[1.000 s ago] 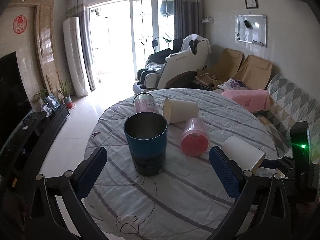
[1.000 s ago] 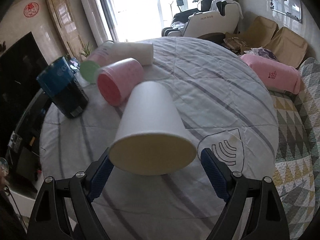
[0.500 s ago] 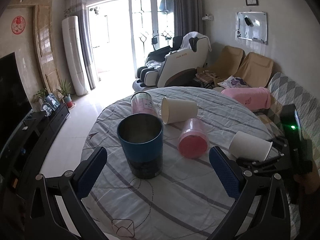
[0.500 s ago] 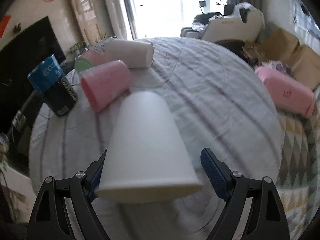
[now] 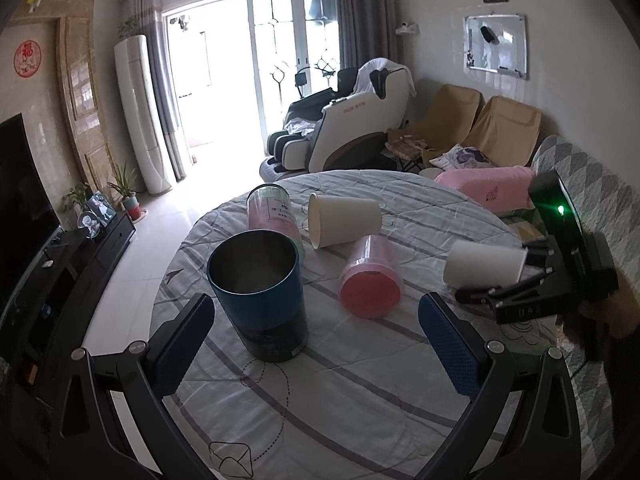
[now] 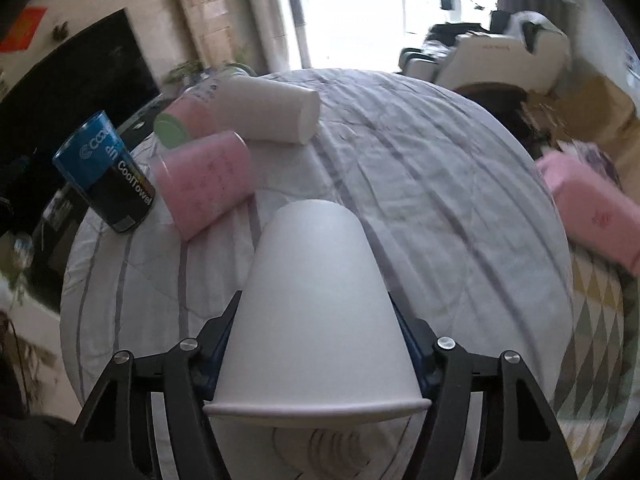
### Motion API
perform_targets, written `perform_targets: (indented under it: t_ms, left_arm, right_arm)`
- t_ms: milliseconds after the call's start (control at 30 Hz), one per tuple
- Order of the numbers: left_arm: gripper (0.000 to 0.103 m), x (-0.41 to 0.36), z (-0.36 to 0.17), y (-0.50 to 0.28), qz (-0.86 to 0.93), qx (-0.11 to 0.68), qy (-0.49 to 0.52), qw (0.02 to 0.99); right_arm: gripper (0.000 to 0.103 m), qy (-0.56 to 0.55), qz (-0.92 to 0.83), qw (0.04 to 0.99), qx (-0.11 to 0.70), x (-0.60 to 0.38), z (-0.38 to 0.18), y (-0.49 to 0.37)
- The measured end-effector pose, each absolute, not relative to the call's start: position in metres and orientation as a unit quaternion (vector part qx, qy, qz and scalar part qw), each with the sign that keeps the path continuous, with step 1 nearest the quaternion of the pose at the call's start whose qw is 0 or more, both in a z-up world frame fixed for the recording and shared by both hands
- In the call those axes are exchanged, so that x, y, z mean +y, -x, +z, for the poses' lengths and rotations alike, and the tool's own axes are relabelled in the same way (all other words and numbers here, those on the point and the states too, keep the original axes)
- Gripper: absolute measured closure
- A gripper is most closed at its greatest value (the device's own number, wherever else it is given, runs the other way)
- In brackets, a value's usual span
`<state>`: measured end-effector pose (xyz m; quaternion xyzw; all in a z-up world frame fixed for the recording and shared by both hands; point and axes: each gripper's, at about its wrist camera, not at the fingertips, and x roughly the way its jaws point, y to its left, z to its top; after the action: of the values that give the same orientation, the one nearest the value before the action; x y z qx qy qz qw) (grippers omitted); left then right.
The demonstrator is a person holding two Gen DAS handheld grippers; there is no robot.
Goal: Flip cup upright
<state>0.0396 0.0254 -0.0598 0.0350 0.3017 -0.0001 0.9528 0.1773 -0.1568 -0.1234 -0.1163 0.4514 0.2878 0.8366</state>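
My right gripper (image 6: 316, 354) is shut on a white paper cup (image 6: 316, 304), its jaws pressing both sides near the rim; the cup's base points away from the camera. In the left wrist view this cup (image 5: 484, 268) lies sideways in the right gripper (image 5: 528, 280) just above the table at the right. My left gripper (image 5: 312, 336) is open and empty, its blue pads either side of a blue metal cup (image 5: 260, 292) that stands upright.
On the round table with striped cloth (image 5: 360, 400) lie a second white paper cup (image 5: 344, 220), a pink cup (image 5: 372, 280) and a pink-filled clear jar (image 5: 272, 216), all on their sides. A sofa with a pink bundle (image 5: 488, 188) stands at right.
The right gripper has closed on the white paper cup and turned it, so its base now points forward. The left gripper has barely moved.
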Motion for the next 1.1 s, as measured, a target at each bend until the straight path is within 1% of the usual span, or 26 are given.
perform_targets:
  t_ms: [67, 233, 433, 500, 533, 567, 600, 833, 1000, 1100]
  left_arm:
    - [0.000, 0.025, -0.060, -0.041, 0.001, 0.303, -0.034, 0.952]
    - [0.000, 0.023, -0.060, -0.047, 0.005, 0.303, -0.033, 0.952]
    - [0.000, 0.021, -0.063, -0.055, 0.006, 0.312, -0.036, 0.949]
    - [0.000, 0.021, -0.064, -0.057, 0.005, 0.313, -0.036, 0.949]
    - [0.000, 0.021, -0.064, -0.058, 0.003, 0.313, -0.036, 0.949]
    - [0.000, 0.020, -0.063, -0.058, 0.001, 0.312, -0.035, 0.949]
    - [0.000, 0.019, -0.063, -0.057, 0.000, 0.312, -0.035, 0.950]
    - [0.000, 0.018, -0.058, -0.047, -0.012, 0.303, -0.031, 0.953]
    - [0.000, 0.024, -0.050, -0.037, -0.007, 0.292, -0.026, 0.956]
    - [0.000, 0.030, -0.048, -0.032, 0.001, 0.292, -0.018, 0.956]
  right_arm:
    - [0.036, 0.152, 0.311, 0.831, 0.435, -0.148, -0.117, -0.183]
    - [0.036, 0.188, 0.339, 0.830, 0.401, -0.129, -0.108, -0.212]
    - [0.035, 0.199, 0.392, 0.801, 0.408, -0.119, -0.123, -0.242]
    - [0.034, 0.206, 0.383, 0.804, 0.405, -0.120, -0.128, -0.247]
    - [0.031, 0.206, 0.376, 0.805, 0.411, -0.121, -0.130, -0.249]
    - [0.025, 0.205, 0.362, 0.812, 0.409, -0.124, -0.131, -0.248]
    - [0.023, 0.203, 0.355, 0.816, 0.408, -0.126, -0.130, -0.247]
    - [0.022, 0.154, 0.305, 0.862, 0.374, -0.148, -0.100, -0.216]
    - [0.022, 0.093, 0.223, 0.901, 0.360, -0.154, -0.073, -0.177]
    - [0.020, 0.033, 0.183, 0.910, 0.370, -0.151, -0.061, -0.149]
